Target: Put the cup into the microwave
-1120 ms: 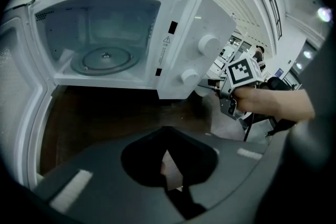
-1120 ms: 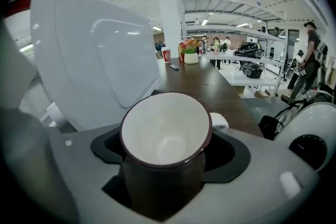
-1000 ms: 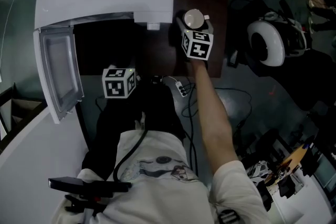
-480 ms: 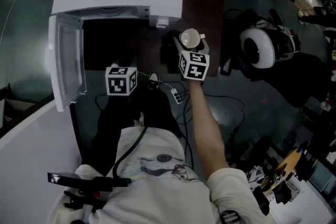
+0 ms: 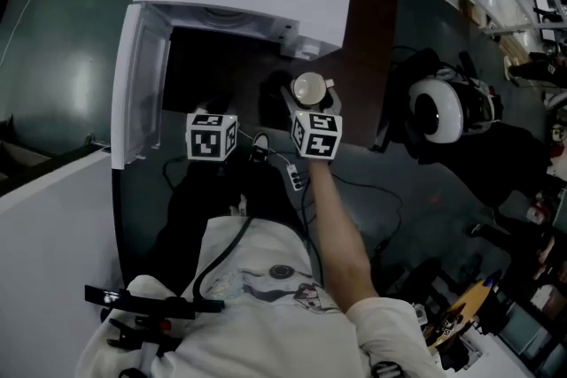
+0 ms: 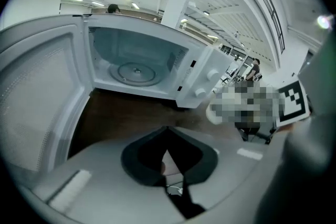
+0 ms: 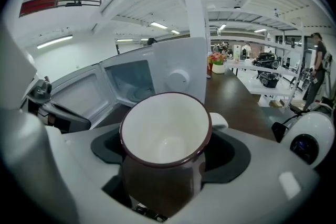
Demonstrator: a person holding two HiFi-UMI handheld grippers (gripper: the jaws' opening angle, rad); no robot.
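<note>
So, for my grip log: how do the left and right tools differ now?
The right tool is shut on the cup; the left tool is shut on nothing. The left tool faces the open microwave; the right tool sits before its knob panel. Both carry a marker cube.

- right gripper (image 7: 164, 157) is clamped on the cup (image 7: 166, 136); jaws press on either side of its dark body, with the open mouth facing up at the camera
- left gripper (image 6: 167, 136) has its jaws closed tip to tip; nothing between them
- in the head view both are held out in front of the chest, side by side and near each other; left marker cube (image 5: 211, 137) and right marker cube (image 5: 316, 135) sit roughly level
- right forearm (image 5: 339, 230) is bare and stretched out nearly straight; it runs forward and slightly inward from a white short sleeve (image 5: 390, 327)
- left arm is lost in the dark below its cube; can't make out its pose
</note>
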